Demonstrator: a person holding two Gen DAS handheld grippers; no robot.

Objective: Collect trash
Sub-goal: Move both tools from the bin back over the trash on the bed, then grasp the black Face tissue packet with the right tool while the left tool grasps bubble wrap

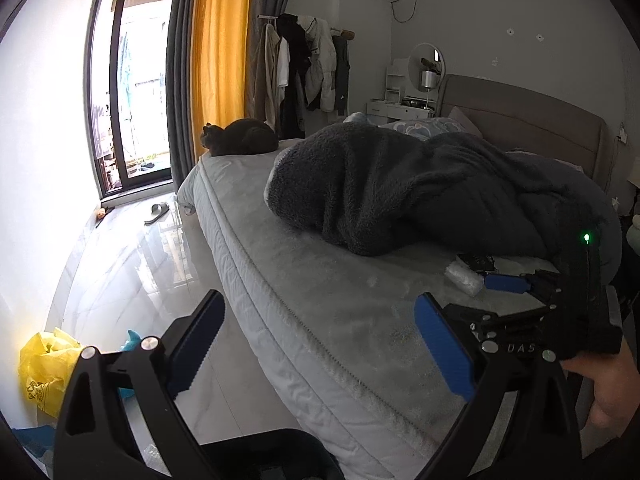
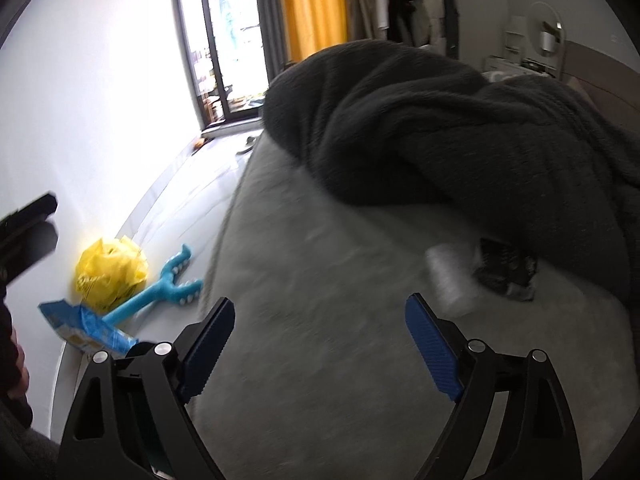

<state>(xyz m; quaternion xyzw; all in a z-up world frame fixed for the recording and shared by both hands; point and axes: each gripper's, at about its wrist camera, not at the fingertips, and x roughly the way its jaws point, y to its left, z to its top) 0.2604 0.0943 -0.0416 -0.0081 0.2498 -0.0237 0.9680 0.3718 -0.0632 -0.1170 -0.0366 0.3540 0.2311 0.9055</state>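
**Both grippers wide open over the bed, trash at the blanket's edge**

Large bed (image 1: 320, 292) with grey cover, filling most of both views. Heaped across its far half, a dark fleece blanket (image 1: 400, 184). At the far corner of the bed, by the yellow curtain (image 1: 218, 48), a dark cat (image 1: 240, 140) curled up. Beside the bed, glossy pale floor (image 1: 132, 264) running to a glass door.

Low by the near edge of the bed, left gripper (image 1: 320, 344), fingers (image 1: 444, 352) spread wide, nothing between them. Further in over the bed, right gripper (image 2: 320, 348), fingers (image 2: 430, 356) likewise spread wide and empty, pointed toward the blanket's near edge; seen from the left view as a black frame with one blue finger tip just beside the trash, a hand (image 1: 608, 388) gripping its handle.

On the floor by the wall, a crumpled yellow bag (image 2: 110, 272), a blue toy fork (image 2: 160, 288) touching it, and a blue packet (image 2: 84, 326) beside them.

On the bed, right at the blanket's near edge, a clear plastic wrapper (image 2: 448, 276) and, touching it, a small dark packet (image 2: 504, 270) partly tucked under the blanket.
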